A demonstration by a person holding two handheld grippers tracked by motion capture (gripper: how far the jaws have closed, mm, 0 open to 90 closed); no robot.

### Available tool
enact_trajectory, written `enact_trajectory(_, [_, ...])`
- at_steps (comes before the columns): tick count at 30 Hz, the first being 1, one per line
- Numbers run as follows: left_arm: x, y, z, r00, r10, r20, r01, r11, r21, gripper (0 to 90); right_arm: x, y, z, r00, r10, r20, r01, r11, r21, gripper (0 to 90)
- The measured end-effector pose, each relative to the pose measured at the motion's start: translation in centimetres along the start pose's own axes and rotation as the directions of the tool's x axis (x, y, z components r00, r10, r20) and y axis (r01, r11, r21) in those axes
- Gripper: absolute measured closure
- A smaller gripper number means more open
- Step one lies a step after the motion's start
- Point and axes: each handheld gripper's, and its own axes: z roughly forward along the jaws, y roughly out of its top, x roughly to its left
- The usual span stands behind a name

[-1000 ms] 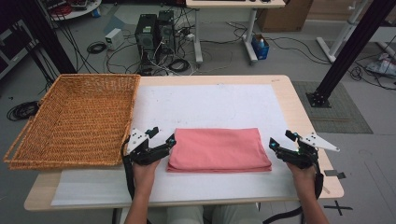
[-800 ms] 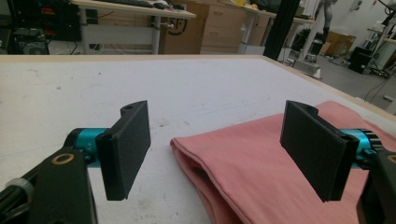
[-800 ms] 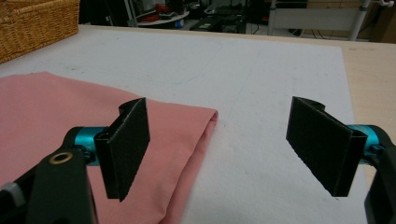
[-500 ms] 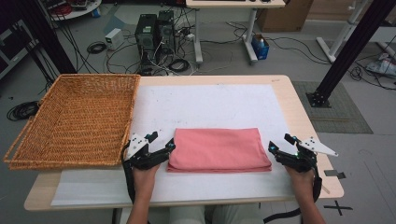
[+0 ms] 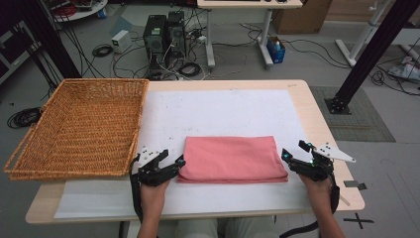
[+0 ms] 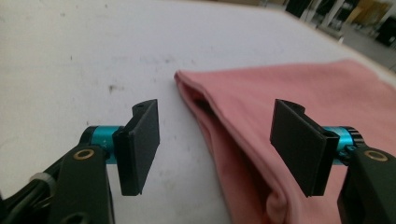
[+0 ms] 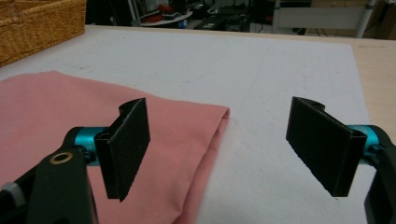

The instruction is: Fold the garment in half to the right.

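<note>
The table (image 5: 307, 106) is a pale wooden top, and a white sheet (image 5: 223, 111) covers most of it. On the left end sits a wicker basket (image 5: 79, 126), its right rim lying just over the sheet's left edge.

A folded pink cloth (image 5: 230, 158) lies flat on the sheet near the person's side of the table, about midway between the two hands and well clear of the basket. Its folded layers show as a rounded lip along the left end in the left gripper view (image 6: 224, 135).

The left tool (image 5: 171, 167) sits low at the cloth's near-left corner. Its jaws have just been closing a little, yet they stand released: in the left gripper view the cloth's edge runs between the two black pads (image 6: 140, 144), one pad over the bare sheet and the other over the cloth, and neither presses on it.

The right tool (image 5: 293, 157) sits at the cloth's near-right corner, also released and wide. In the right gripper view (image 7: 219, 154) one pad hangs above the cloth's end and the other above the bare sheet, the cloth's edge between them.
</note>
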Motion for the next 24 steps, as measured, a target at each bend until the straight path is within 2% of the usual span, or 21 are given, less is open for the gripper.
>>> enact_trajectory(2, [-0.1,-0.1,-0.2,0.9998,-0.021,0.004,0.021,0.9998,0.004,32.8,0.4,0.1,0.0,0.9999,0.000,-0.013,0.000,1.000,0.002,21.2])
enact_trajectory(4, [-0.2,-0.2,-0.1,0.9994,-0.031,0.018,0.030,0.9985,0.047,32.7,0.7,0.2,0.0,0.9993,0.002,-0.038,-0.002,1.000,0.000,21.2])
enact_trajectory(7, [-0.7,-0.3,0.2,0.9997,-0.023,-0.003,0.023,0.9908,0.133,33.7,1.3,0.5,0.0,0.9976,0.008,-0.068,-0.009,1.000,-0.014,21.2])
enact_trajectory(10, [-1.3,-0.5,0.3,0.9994,-0.007,-0.033,0.013,0.9859,0.167,40.3,1.9,0.8,-0.1,0.9957,-0.004,-0.092,0.001,1.000,-0.026,21.2])
enact_trajectory(13, [-1.5,-0.5,0.5,0.9986,0.004,-0.053,0.006,0.9828,0.185,43.8,2.3,0.8,-0.3,0.9946,-0.011,-0.103,0.008,1.000,-0.028,21.2])
enact_trajectory(17, [-1.6,-0.5,0.7,0.9990,0.010,-0.045,0.000,0.9772,0.212,50.0,2.6,0.8,-0.3,0.9934,-0.021,-0.113,0.019,1.000,-0.019,21.3])
enact_trajectory(19, [-1.7,-0.4,0.8,0.9992,0.020,-0.034,-0.012,0.9731,0.230,55.0,2.8,1.1,-0.2,0.9929,-0.023,-0.116,0.021,1.000,-0.014,21.2])
enact_trajectory(21, [-1.9,-0.5,0.9,0.9986,0.034,-0.040,-0.023,0.9688,0.247,56.3,3.1,1.4,-0.1,0.9917,-0.036,-0.124,0.034,0.999,-0.018,21.3])
enact_trajectory(24, [-1.9,-0.6,0.8,0.9989,0.016,-0.044,-0.005,0.9692,0.246,61.6,3.9,2.2,0.3,0.9875,-0.060,-0.145,0.060,0.998,-0.008,21.2])
